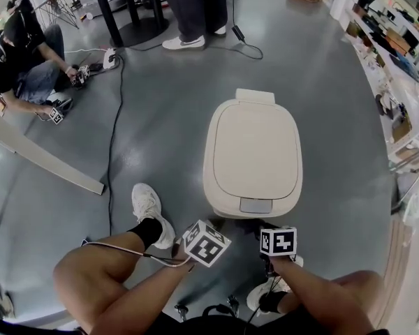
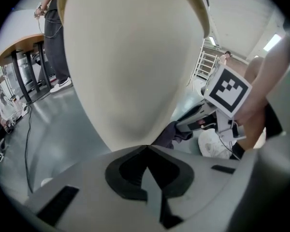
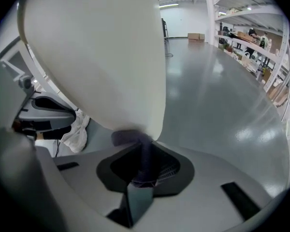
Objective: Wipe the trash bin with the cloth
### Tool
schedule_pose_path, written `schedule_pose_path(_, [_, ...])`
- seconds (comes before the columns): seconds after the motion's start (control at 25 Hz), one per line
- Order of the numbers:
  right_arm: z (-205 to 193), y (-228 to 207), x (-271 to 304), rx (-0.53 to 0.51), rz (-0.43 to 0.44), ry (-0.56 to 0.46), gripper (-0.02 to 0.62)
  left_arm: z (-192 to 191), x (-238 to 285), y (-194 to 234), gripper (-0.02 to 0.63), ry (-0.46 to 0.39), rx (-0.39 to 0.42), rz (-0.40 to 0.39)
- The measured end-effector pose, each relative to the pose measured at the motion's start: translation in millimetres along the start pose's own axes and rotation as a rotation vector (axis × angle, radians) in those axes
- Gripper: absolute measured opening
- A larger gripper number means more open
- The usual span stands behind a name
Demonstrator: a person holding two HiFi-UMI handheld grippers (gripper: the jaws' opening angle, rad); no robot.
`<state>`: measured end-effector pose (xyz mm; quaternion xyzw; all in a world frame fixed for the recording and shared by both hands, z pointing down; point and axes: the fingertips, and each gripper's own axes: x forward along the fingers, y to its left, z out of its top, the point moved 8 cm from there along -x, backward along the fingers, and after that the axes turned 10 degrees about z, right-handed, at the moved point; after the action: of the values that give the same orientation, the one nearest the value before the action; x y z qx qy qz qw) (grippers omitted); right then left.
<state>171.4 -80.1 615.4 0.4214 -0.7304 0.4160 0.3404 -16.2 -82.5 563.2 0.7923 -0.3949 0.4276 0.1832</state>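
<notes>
Two grippers sit low at the front of the cream trash bin (image 1: pixel 255 152), which stands lid down on the grey floor (image 1: pixel 160 96) just ahead of the person's knees. The right gripper (image 3: pixel 144 151) is clamped on a dark cloth (image 3: pixel 130 138), and that cloth presses against the bin's lower front edge. The left gripper (image 2: pixel 146 150) has its jaws drawn together with nothing between them, tips right up at the bin's wall; touching or just shy is hard to say from here.
</notes>
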Motion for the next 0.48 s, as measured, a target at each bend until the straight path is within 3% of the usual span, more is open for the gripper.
schedule_pose_path(0.36, [-0.3, -28.1, -10.6, 0.033, 0.016, -0.031, 0.066, 16.7, 16.3, -30.9, -0.003, -0.007, 0.044, -0.039])
schedule_pose_path(0.48, [1.0, -28.8, -16.1, -0.026, 0.027, -0.043, 0.066, 17.9, 18.1, -36.5, -0.003, -0.011, 0.03, -0.059])
